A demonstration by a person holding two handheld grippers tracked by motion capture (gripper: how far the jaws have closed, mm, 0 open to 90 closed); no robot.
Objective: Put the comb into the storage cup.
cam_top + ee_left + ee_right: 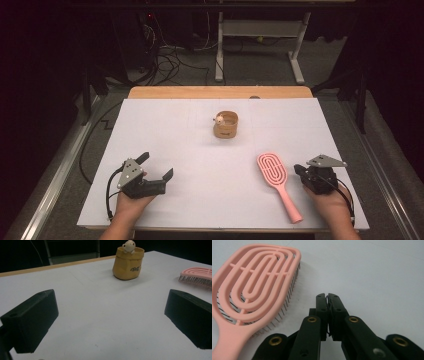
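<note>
Your right gripper [299,170] rests low on the white table sheet [200,165] at the near right, its 2 black jaws pressed together with nothing between them. Just to its left lies the pink plastic vented hairbrush [278,183], bristles down, its oval head pointing away from you and its handle running back toward the near edge. In the right gripper view the jaw tips sit just beside the brush head's bristled edge, apart from it. Your left gripper [158,165] rests at the near left with its jaws spread wide and empty. Farther back, near the table's middle, stands a small tan bag-shaped pot [225,125] with a pale figurine [219,119] at its rim.
</note>
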